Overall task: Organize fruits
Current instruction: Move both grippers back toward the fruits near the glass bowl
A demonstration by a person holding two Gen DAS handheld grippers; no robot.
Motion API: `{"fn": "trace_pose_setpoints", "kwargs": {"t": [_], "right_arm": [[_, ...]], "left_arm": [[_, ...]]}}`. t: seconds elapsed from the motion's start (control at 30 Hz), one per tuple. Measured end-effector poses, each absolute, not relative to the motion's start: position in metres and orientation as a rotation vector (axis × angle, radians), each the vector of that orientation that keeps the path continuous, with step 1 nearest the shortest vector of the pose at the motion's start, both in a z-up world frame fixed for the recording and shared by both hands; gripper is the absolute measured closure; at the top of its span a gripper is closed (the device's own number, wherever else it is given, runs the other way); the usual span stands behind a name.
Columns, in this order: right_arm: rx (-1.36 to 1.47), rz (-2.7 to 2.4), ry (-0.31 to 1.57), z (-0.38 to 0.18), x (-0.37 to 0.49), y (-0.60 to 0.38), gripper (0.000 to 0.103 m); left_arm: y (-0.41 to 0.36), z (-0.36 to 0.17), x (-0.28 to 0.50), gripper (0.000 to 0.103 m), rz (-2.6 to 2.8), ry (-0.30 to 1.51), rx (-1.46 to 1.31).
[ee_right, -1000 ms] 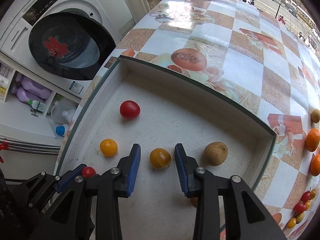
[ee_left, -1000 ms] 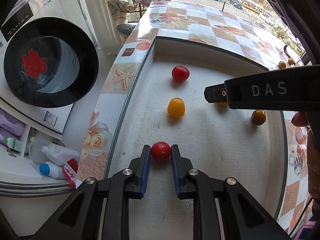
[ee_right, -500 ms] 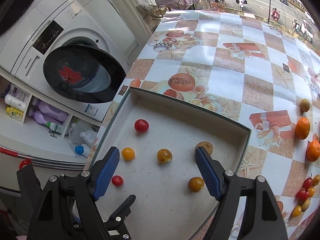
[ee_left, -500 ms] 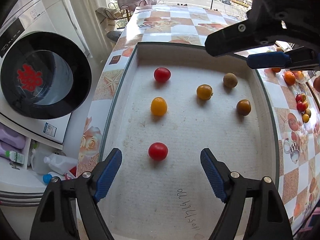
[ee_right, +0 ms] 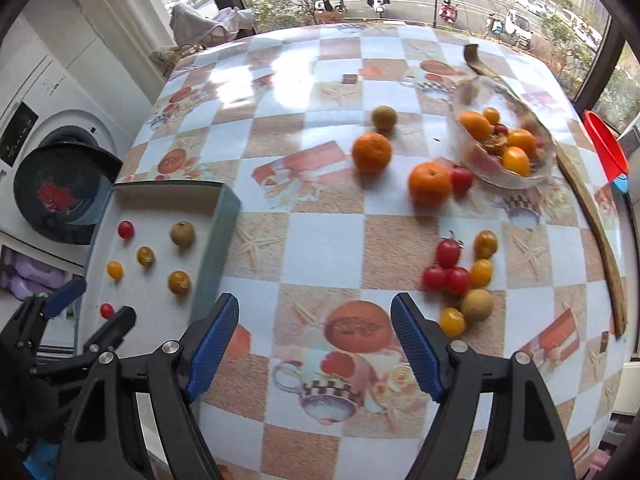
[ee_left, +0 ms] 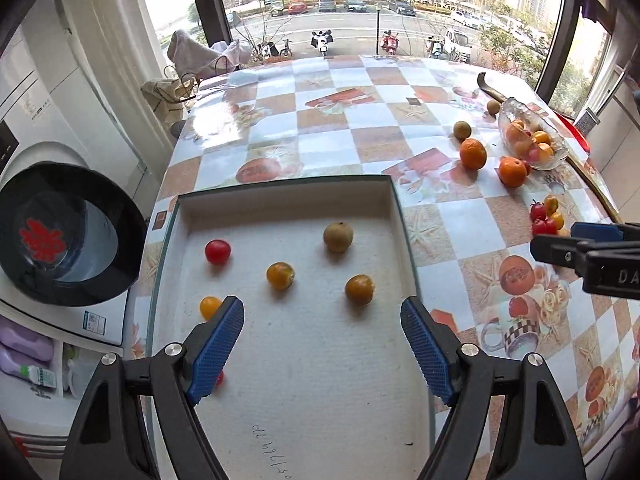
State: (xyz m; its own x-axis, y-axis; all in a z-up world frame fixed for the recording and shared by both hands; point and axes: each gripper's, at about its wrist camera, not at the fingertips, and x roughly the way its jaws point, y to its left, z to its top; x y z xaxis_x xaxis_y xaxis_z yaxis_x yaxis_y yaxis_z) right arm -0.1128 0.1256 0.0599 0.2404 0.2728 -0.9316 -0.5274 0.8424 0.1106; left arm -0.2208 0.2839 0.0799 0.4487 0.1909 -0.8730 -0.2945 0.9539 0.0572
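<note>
A shallow white tray (ee_left: 396, 216) (ee_right: 216, 216) lies at the table's left edge. In it sit a red tomato (ee_left: 217, 251), two orange tomatoes (ee_left: 280, 275) (ee_left: 359, 289), a yellow one (ee_left: 209, 307), a brown longan (ee_left: 338, 236) and a small red tomato (ee_right: 106, 311), half hidden behind my left finger in the left wrist view. My left gripper (ee_left: 322, 348) is open and empty above the tray. My right gripper (ee_right: 314, 346) is open and empty over the tablecloth. A loose cluster of cherry tomatoes (ee_right: 448, 276) and a longan (ee_right: 476, 304) lies just right of it.
Two oranges (ee_right: 371, 151) (ee_right: 430, 183) and a longan (ee_right: 384, 117) lie mid-table. A glass dish of fruit (ee_right: 500, 148) stands at the far right, by a long wooden stick (ee_right: 592, 216). A washing machine (ee_left: 60, 232) is beyond the table's left edge.
Both grippers opened, let go of their tomatoes in the tray and pulled back and up. The right gripper swung right, over the tablecloth near the loose cherry tomatoes.
</note>
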Motion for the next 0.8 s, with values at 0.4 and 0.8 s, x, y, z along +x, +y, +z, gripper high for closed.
{"fn": "trace_pose_setpoints", "kwargs": {"t": [0.4, 0.8], "right_arm": [[-0.296, 0.319, 1.236, 0.004, -0.076, 0.059, 0.022], [-0.269, 0.324, 1.211, 0.001, -0.05, 0.018, 0.046]], "left_arm": [[0.211, 0.067, -0.163, 0.022, 0.136, 1.092, -0.031], [0.158, 0.042, -0.11, 0.022, -0.007, 1.108, -0.005]]}}
